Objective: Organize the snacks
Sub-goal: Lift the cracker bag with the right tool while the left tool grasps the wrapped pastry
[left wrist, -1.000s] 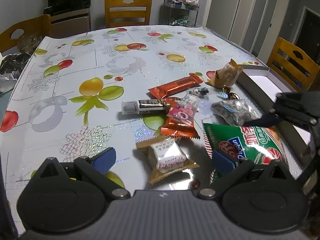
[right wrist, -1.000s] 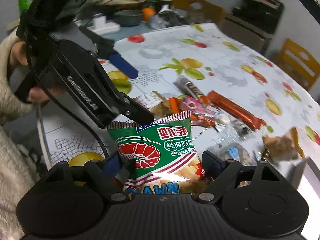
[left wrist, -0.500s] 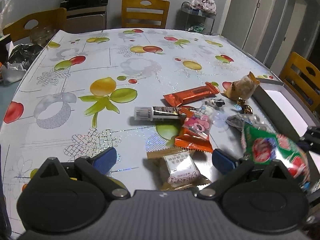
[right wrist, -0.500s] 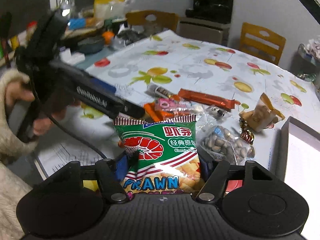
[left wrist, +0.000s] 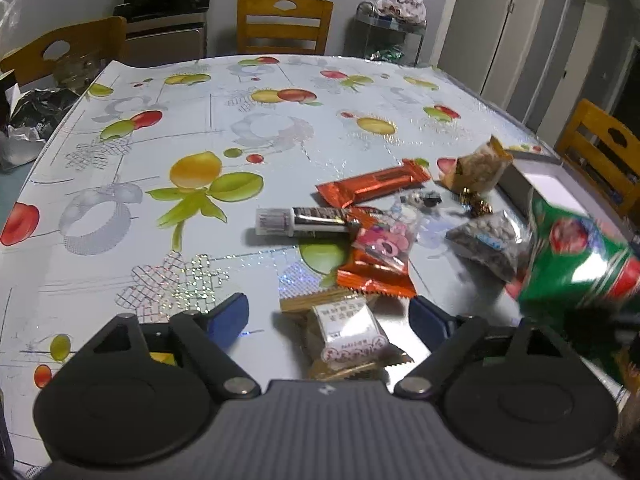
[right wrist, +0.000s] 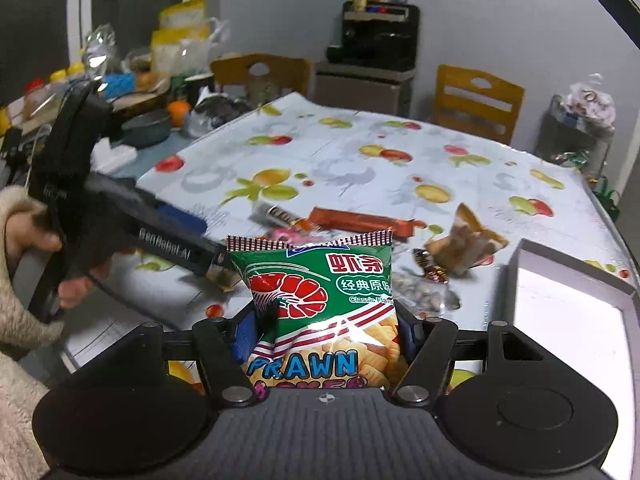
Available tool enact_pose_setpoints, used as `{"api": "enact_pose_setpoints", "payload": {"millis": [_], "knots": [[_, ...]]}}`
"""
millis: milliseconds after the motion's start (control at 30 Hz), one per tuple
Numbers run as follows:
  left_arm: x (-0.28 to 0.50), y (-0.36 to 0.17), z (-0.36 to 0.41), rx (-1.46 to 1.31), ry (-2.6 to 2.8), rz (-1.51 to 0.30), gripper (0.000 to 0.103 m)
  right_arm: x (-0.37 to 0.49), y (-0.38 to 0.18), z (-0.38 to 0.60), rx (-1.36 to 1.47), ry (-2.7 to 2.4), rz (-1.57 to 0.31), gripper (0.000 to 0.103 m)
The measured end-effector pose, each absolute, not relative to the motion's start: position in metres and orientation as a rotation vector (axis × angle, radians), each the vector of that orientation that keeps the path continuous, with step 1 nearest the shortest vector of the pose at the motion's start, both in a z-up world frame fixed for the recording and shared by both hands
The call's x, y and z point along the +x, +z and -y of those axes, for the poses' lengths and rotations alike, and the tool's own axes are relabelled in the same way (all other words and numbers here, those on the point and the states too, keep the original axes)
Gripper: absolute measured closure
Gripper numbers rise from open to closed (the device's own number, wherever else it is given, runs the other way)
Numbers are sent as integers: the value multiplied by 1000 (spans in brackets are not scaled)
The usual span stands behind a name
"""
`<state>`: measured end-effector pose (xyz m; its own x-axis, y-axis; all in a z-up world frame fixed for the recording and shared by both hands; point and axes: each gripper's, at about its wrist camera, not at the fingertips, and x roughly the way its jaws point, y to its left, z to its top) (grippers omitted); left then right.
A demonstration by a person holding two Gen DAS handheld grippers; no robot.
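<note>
My right gripper [right wrist: 324, 330] is shut on a green prawn cracker bag [right wrist: 320, 296] and holds it above the table; the bag also shows blurred in the left wrist view [left wrist: 576, 264]. My left gripper [left wrist: 328, 314] is open and empty, low over a white-labelled snack pack [left wrist: 346, 330]. Ahead lie an orange bar [left wrist: 372, 186], a dark tube-shaped snack [left wrist: 308, 220], a pink candy pack [left wrist: 384, 242] on an orange wrapper [left wrist: 372, 274], a clear bag of nuts [left wrist: 488, 242] and a tan snack bag [left wrist: 476, 168]. A grey box with white inside [right wrist: 568, 312] stands at the right.
The table has a fruit-print cloth [left wrist: 200, 140]. Wooden chairs [left wrist: 284, 24] stand around it. A wire rack with bags [left wrist: 392, 20] is at the far wall. Bowls and clutter [right wrist: 144, 120] sit beyond the table's left edge in the right wrist view.
My right gripper has lifted the prawn cracker bag off the table and carried it to the right, toward the grey box. My left gripper has stayed open over the white-labelled pack.
</note>
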<state>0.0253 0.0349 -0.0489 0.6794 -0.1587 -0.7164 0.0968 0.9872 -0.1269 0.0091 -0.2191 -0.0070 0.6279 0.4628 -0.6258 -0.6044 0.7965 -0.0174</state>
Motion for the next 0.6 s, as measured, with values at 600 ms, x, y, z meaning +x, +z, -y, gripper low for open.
{"api": "enact_pose_setpoints", "payload": {"millis": [600], "knots": [[18,-64,-22,11,-103,-786,36,7,-10,228,-207,621,-650,38]]}}
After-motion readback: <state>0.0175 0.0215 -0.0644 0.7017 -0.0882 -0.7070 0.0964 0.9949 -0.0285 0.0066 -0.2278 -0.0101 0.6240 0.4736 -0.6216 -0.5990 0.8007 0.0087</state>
